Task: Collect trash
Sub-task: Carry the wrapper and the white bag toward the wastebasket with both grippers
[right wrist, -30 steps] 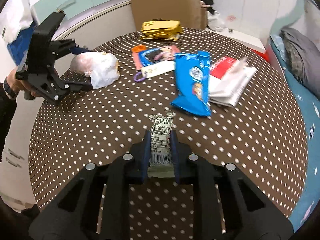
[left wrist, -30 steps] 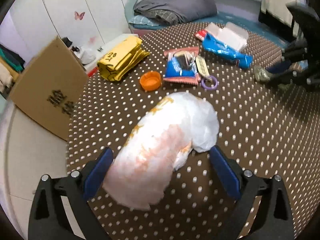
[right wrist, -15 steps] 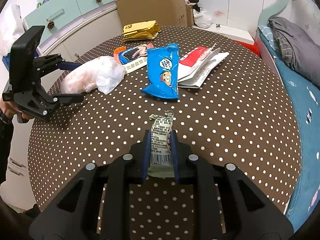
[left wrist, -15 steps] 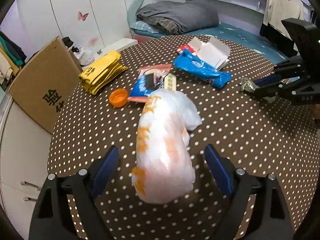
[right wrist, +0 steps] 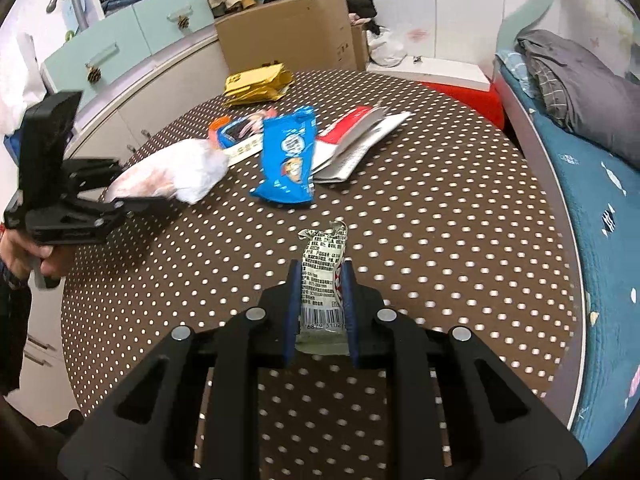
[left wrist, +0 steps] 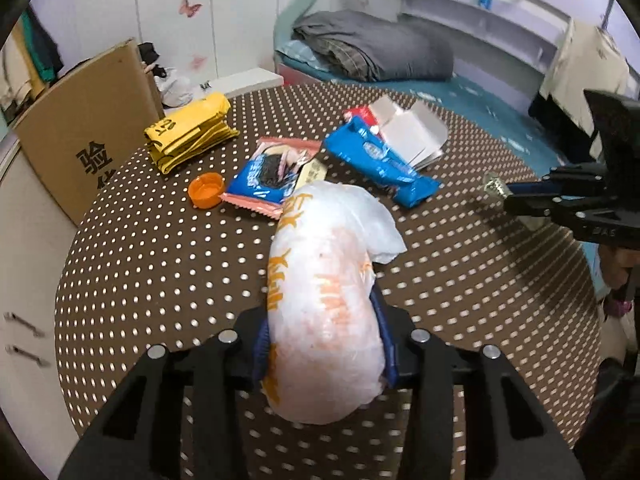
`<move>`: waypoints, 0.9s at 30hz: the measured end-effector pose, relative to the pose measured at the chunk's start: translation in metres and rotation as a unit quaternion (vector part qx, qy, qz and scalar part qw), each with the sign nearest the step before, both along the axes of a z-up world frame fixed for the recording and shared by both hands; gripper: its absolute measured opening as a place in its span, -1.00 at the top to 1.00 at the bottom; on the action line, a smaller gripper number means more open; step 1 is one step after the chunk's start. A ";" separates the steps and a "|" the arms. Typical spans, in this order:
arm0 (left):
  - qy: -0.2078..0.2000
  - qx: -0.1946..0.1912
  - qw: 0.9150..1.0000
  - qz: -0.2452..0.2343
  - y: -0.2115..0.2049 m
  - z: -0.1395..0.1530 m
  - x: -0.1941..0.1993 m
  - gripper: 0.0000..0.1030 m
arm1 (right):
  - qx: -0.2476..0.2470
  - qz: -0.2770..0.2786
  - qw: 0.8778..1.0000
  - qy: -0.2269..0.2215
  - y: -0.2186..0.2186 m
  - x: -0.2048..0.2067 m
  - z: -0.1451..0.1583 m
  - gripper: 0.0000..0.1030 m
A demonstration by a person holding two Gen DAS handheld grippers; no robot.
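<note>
We saw the white plastic bag (left wrist: 324, 320), stained with orange, lying on the dotted brown table (left wrist: 160, 264) with its near end between the blue pads of the left gripper (left wrist: 322, 336). The jaws had just been closing, and both pads now pressed against the sides of the bag, so we took it as grasped. From the right wrist view the same bag (right wrist: 172, 172) stuck out from the left gripper (right wrist: 132, 196) toward the middle of the table, and a hand (right wrist: 28, 252) held that gripper's grip at the table's edge.

The right gripper (right wrist: 320, 292) was clenched on a small crumpled wrapper (right wrist: 324, 280) with a barcode, its narrow jaws pinching the wrapper from both sides while the top end stood free above the pads. In the left wrist view that gripper (left wrist: 516, 196) showed to the right of the bag, with the wrapper's tip (left wrist: 494, 185) poking out of it.

Beyond the bag lay the rest of the trash. Just behind it was a blue and pink snack packet (left wrist: 272, 176), touching the bag's far end. An orange bottle cap (left wrist: 206, 190) sat just left of that packet. To the right of the bag's far end lay a long blue packet (left wrist: 380, 164), and behind that a flattened white and red carton (left wrist: 404, 132). A yellow folded bag (left wrist: 188, 136) lay further back to the left, near a cardboard box (left wrist: 80, 136) standing beside the table's edge.
</note>
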State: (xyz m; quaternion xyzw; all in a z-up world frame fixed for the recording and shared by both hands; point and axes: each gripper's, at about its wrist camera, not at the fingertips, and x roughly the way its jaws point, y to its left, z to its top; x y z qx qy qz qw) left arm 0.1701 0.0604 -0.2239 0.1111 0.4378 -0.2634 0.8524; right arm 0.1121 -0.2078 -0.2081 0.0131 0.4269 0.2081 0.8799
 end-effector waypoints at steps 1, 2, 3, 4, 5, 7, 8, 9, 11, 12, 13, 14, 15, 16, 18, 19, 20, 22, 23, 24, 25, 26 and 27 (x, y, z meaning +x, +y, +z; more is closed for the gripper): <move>-0.002 -0.003 1.000 0.005 -0.002 0.002 -0.003 0.19 | 0.002 -0.004 1.000 -0.002 -0.005 0.000 0.002 0.61; -0.005 -0.006 1.000 0.010 -0.004 0.005 -0.006 0.19 | 0.007 -0.009 1.000 -0.005 -0.010 0.000 0.004 0.61; -0.008 -0.009 1.000 0.013 -0.006 0.008 -0.009 0.19 | 0.011 -0.014 1.000 -0.009 -0.016 0.000 0.007 0.61; -0.012 -0.015 1.000 0.015 -0.009 0.013 -0.014 0.19 | 0.013 -0.018 1.000 -0.011 -0.021 0.001 0.009 0.61; -0.015 -0.018 1.000 0.016 -0.013 0.016 -0.017 0.19 | 0.017 -0.023 0.999 -0.015 -0.027 0.001 0.013 0.61; -0.025 -0.020 0.999 0.018 -0.022 0.024 -0.023 0.19 | 0.023 -0.032 0.999 -0.023 -0.038 -0.001 0.019 0.61; -0.029 -0.022 0.999 0.019 -0.028 0.028 -0.025 0.19 | 0.026 -0.038 0.999 -0.028 -0.044 -0.001 0.024 0.61; -0.033 -0.028 0.999 0.020 -0.033 0.033 -0.028 0.19 | 0.028 -0.043 0.998 -0.032 -0.049 -0.001 0.027 0.61; -0.038 -0.032 0.999 0.021 -0.042 0.040 -0.030 0.19 | 0.034 -0.056 0.997 -0.042 -0.064 -0.002 0.034 0.61; -0.041 -0.033 0.998 0.021 -0.046 0.043 -0.032 0.19 | 0.036 -0.061 0.996 -0.047 -0.071 -0.003 0.039 0.61; -0.043 -0.036 0.998 0.021 -0.053 0.047 -0.032 0.19 | 0.038 -0.066 0.996 -0.053 -0.079 -0.005 0.043 0.61; -0.045 -0.039 0.998 0.021 -0.059 0.051 -0.031 0.19 | 0.040 -0.074 0.995 -0.061 -0.089 -0.007 0.049 0.61; -0.045 -0.043 0.998 0.022 -0.067 0.054 -0.029 0.19 | 0.042 -0.080 0.994 -0.066 -0.096 -0.007 0.053 0.61; -0.046 -0.045 0.998 0.022 -0.072 0.057 -0.028 0.19 | 0.044 -0.087 0.993 -0.072 -0.106 -0.009 0.057 0.61; -0.048 -0.050 0.997 0.021 -0.085 0.062 -0.025 0.19 | 0.046 -0.106 0.990 -0.084 -0.130 -0.013 0.065 0.62; -0.049 -0.055 0.997 0.018 -0.094 0.065 -0.024 0.19 | 0.046 -0.115 0.988 -0.088 -0.141 -0.014 0.067 0.62; -0.050 -0.057 0.997 0.016 -0.101 0.067 -0.023 0.19 | 0.047 -0.124 0.987 -0.090 -0.150 -0.015 0.068 0.61; -0.052 -0.063 0.997 0.009 -0.120 0.071 -0.024 0.19 | 0.048 -0.145 0.984 -0.093 -0.169 -0.016 0.070 0.61; -0.052 -0.069 0.996 0.005 -0.129 0.073 -0.023 0.19 | 0.051 -0.158 0.982 -0.094 -0.182 -0.018 0.070 0.61; -0.051 -0.074 0.996 0.003 -0.135 0.074 -0.022 0.19 | 0.053 -0.169 0.980 -0.095 -0.194 -0.020 0.069 0.61; -0.050 -0.080 0.996 -0.001 -0.146 0.076 -0.021 0.19 | 0.054 -0.181 0.977 -0.095 -0.205 -0.022 0.068 0.61; -0.048 -0.084 0.995 -0.005 -0.155 0.077 -0.020 0.19 | 0.056 -0.188 0.976 -0.095 -0.213 -0.023 0.066 0.61; -0.047 -0.087 0.995 -0.008 -0.166 0.078 -0.019 0.19 | 0.060 -0.197 0.974 -0.094 -0.222 -0.024 0.064 0.61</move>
